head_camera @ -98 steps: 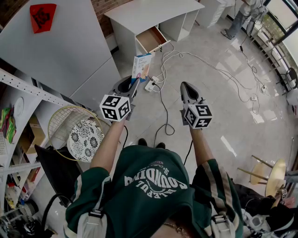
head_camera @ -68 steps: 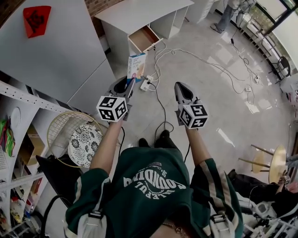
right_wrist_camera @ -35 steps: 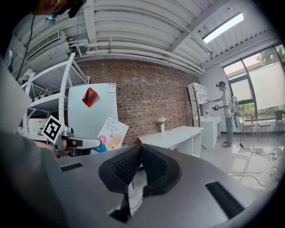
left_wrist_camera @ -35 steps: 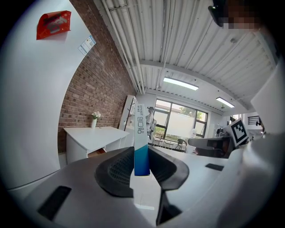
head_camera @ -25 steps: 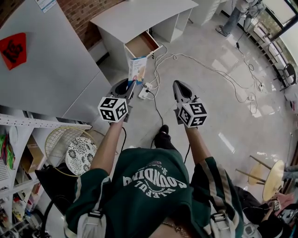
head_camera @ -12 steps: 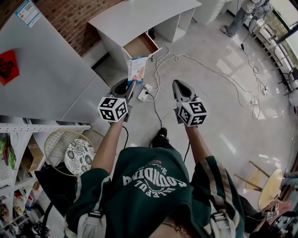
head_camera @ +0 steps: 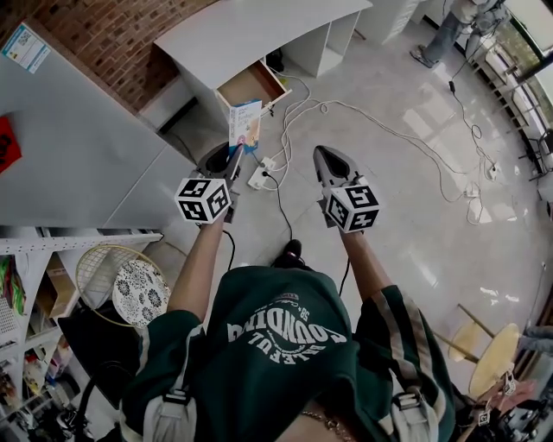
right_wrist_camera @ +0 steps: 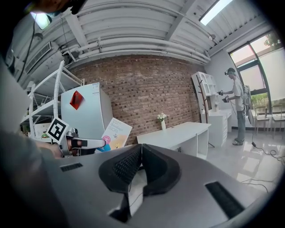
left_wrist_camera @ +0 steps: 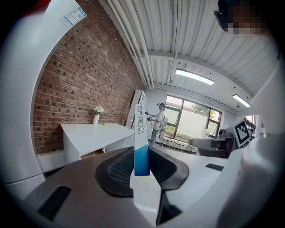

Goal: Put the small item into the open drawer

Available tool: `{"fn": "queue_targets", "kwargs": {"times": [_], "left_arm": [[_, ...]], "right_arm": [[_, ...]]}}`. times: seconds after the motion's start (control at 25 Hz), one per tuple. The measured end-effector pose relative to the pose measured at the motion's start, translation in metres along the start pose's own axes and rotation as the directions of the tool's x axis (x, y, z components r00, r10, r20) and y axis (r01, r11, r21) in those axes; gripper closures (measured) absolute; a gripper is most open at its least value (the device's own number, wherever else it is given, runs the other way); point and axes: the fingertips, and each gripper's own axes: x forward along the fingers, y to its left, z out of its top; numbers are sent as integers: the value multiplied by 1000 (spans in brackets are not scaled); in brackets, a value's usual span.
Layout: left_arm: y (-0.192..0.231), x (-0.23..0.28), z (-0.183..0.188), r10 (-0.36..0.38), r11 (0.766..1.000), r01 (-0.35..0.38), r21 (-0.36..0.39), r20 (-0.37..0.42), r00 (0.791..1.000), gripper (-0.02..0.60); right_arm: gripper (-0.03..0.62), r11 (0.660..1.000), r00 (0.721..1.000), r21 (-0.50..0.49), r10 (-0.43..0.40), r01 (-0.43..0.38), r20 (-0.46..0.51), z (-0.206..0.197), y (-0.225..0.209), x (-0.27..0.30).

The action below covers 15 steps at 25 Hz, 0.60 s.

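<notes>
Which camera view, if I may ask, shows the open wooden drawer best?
The head view: it looks down into the open wooden drawer, showing its inside. The left gripper view shows only a sliver under the white desk; the right gripper view, none.

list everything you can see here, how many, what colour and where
box: one, white and blue, upright in the left gripper
desk: one, white, against the brick wall
open drawer: one, brown inside, under the desk top
vase of flowers: one, white, on the desk
cables: several, white and black, on the floor
power strip: one, white, among the cables
patterned plate: one, black and white, by the shelves, lower left
person: one, light clothes, far off, top right
left gripper: one, grey, shut on the box
right gripper: one, grey, shut, empty
</notes>
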Motion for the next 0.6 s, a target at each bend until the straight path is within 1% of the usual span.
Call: {"fn": "queue_targets", "kwargs": {"times": [0.28,0.6], "left_arm": [[-17,30,-1,16,1000,-16,-13,5,1000,479],[-35,48,-2,2,1000,-2,-4,-2,1000,479]], "right_arm": [[569,1000,999,-6,31,-31,-17,3,-25,-2],[569,1000,1000,6,25,-25,-13,1,-42,-12]]}}
